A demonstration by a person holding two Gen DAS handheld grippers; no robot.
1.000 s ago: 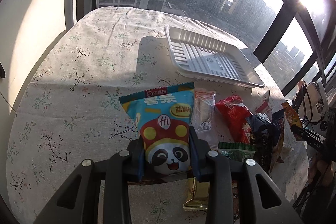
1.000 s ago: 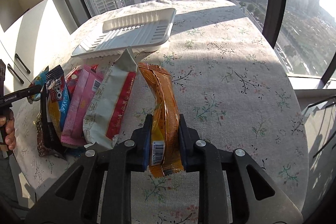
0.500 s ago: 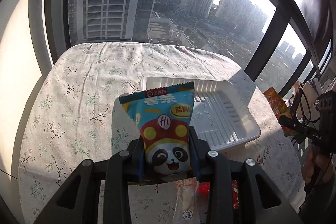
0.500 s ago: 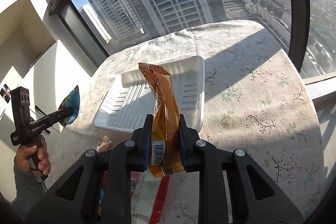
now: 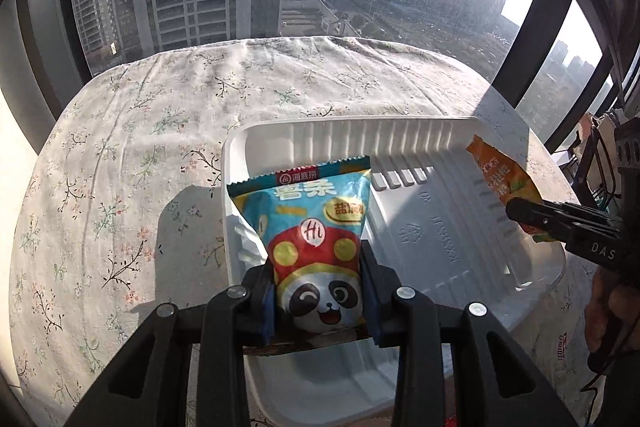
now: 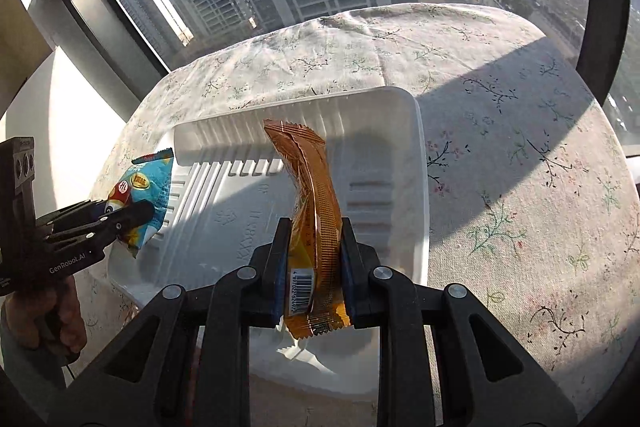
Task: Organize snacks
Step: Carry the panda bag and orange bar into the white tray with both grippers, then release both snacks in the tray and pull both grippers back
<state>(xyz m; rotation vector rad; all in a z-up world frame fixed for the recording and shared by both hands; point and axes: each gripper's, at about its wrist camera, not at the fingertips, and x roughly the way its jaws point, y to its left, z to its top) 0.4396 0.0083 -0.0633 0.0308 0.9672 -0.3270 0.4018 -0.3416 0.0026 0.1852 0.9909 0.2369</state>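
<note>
My left gripper [image 5: 318, 267] is shut on a blue panda snack bag [image 5: 312, 227] and holds it over the left part of the white ribbed tray [image 5: 440, 203]. My right gripper [image 6: 314, 247] is shut on a long orange snack packet [image 6: 310, 187] and holds it over the tray [image 6: 224, 195], near its right half. In the left wrist view the right gripper [image 5: 516, 207] with the orange packet [image 5: 504, 175] shows at the right. In the right wrist view the left gripper [image 6: 140, 213] with the blue bag [image 6: 148, 187] shows at the left.
The tray sits on a round table with a floral cloth [image 5: 120, 155], also seen in the right wrist view [image 6: 520, 155]. Window frames [image 5: 532, 39] and glass stand close behind the table. A sliver of a snack wrapper [image 5: 564, 343] lies at the right.
Both grippers have carried their snacks up from the pile and forward over the tray. The pile of loose snacks has dropped out of view below.
</note>
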